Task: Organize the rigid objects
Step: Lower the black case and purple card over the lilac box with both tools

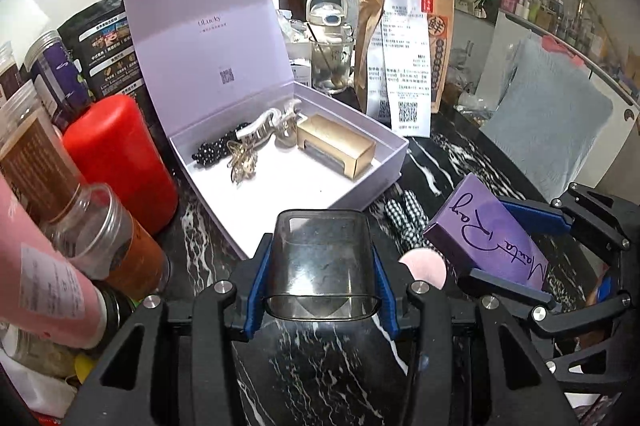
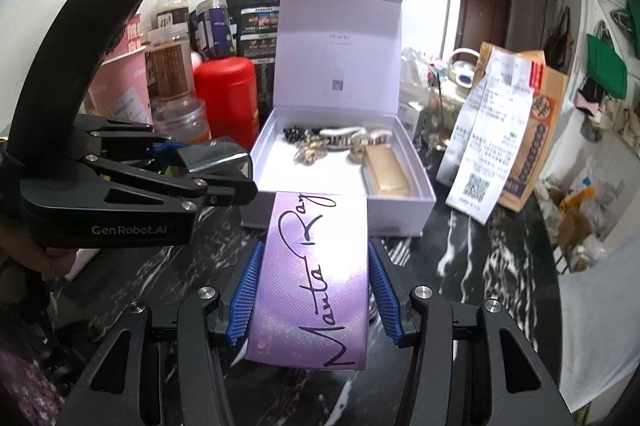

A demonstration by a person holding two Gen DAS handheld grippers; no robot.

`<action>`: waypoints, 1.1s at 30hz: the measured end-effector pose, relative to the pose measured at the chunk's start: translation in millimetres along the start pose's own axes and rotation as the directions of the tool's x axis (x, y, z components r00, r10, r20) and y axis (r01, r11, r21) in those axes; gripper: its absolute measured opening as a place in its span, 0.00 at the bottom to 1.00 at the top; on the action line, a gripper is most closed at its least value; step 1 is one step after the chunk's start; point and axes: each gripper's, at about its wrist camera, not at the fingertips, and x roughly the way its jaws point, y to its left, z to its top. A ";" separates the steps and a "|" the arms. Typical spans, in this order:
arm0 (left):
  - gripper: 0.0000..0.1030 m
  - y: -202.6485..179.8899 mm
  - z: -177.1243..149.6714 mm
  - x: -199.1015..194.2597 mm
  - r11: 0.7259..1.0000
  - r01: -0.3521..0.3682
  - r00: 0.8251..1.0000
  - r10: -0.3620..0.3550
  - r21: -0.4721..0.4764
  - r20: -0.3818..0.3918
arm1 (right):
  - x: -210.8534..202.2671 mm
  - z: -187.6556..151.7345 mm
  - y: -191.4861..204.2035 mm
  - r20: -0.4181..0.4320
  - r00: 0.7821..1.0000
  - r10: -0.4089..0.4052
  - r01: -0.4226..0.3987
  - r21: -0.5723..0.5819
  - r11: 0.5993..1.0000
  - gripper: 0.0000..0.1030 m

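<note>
Lavender gift box [image 1: 352,194] sits open on the black marble table [image 1: 440,162], lid upright, already holding a gold box [image 1: 336,146], hair claws and a beaded black piece. Both grippers hang just in front of the box, each loaded. Left gripper [image 1: 320,274] has its blue pads clamped on the sides of a smoky translucent case [image 1: 320,258]. Right gripper [image 2: 312,290] is closed part-way on a purple "Manta Ray" box [image 2: 312,278], held lengthwise. The carrying step seems in hand; next, each item likely needs moving over the box's free white floor, lowering clear of the gold box, then releasing.
</note>
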 end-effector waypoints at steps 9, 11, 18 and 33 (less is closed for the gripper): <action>0.43 9.6 26.7 1.2 1.000 -0.015 0.999 0.015 0.000 0.036 | 6.1 25.8 -8.9 0.028 0.999 -0.028 0.028 -0.014 1.000 0.50; 0.43 12.2 32.9 2.9 1.000 -0.018 0.999 0.018 -0.002 0.044 | 8.1 31.6 -11.8 0.032 0.999 -0.036 0.037 -0.011 0.999 0.50; 0.43 20.6 55.2 9.6 0.999 -0.031 0.998 0.032 -0.018 0.063 | 14.2 52.0 -24.6 0.048 0.998 -0.049 0.049 -0.005 0.999 0.50; 0.43 48.8 98.2 35.5 0.996 -0.064 0.993 0.069 -0.061 0.091 | 41.0 100.2 -50.0 0.089 0.994 -0.062 0.063 -0.013 0.998 0.50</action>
